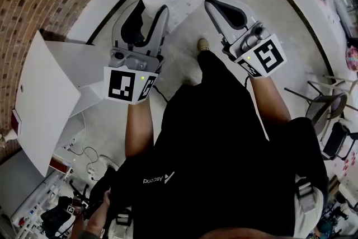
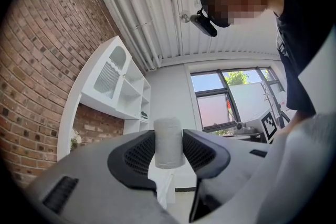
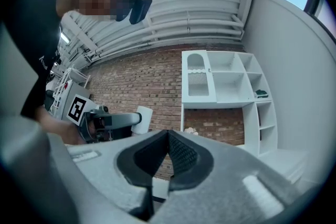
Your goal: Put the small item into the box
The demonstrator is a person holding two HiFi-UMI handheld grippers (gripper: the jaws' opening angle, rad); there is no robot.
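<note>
My left gripper [image 2: 168, 153] is shut on a small white cylinder [image 2: 168, 136], which stands upright between the black pads. In the head view the left gripper [image 1: 146, 15] is raised in front of my body, just right of a white box [image 1: 61, 78] with open flaps. My right gripper [image 3: 168, 136] is shut with nothing between its jaws. In the head view the right gripper [image 1: 219, 8] is raised beside the left one. From the right gripper view I see the left gripper [image 3: 107, 124] holding the cylinder [image 3: 143, 114]. Both gripper cameras point upward into the room.
A white shelf unit [image 3: 223, 94] stands against the brick wall [image 2: 42, 60]. Windows [image 2: 231, 99] are on the far wall. Chairs [image 1: 327, 115] stand at the right, and cables [image 1: 84, 157] lie on the floor at lower left. My shoe [image 1: 203, 45] shows between the grippers.
</note>
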